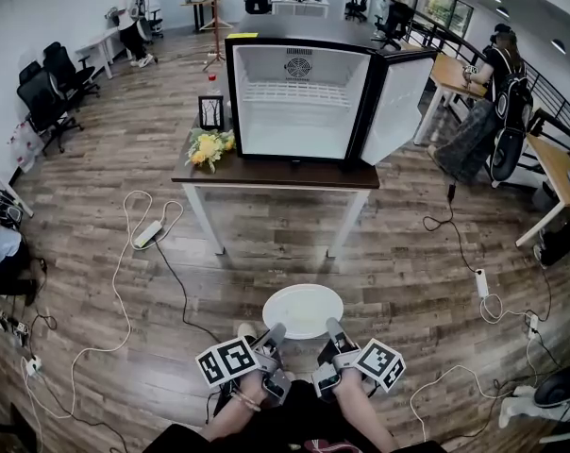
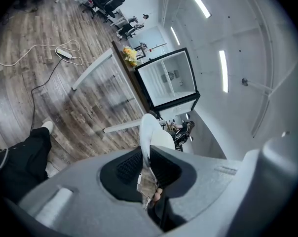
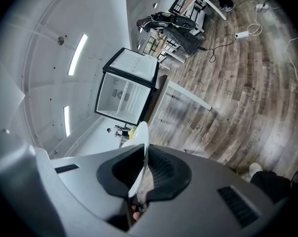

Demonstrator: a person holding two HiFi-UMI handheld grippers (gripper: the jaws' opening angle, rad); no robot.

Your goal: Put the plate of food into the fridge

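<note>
A white plate [image 1: 303, 310] is carried level above the wooden floor, between both grippers. My left gripper [image 1: 274, 338] is shut on its near left rim, and my right gripper [image 1: 333, 331] is shut on its near right rim. In the left gripper view the plate [image 2: 150, 132] shows edge-on between the jaws; in the right gripper view the plate [image 3: 139, 154] is likewise pinched edge-on. The small fridge [image 1: 299, 97] stands ahead on a dark table [image 1: 276, 173], its door [image 1: 395, 104] swung open to the right, its inside white. Any food on the plate cannot be made out.
Yellow flowers [image 1: 210, 148] and a small black frame [image 1: 211, 112] sit on the table left of the fridge. Power strips and cables [image 1: 148, 233] trail over the floor. Desks, office chairs [image 1: 44, 97] and several people stand around the room.
</note>
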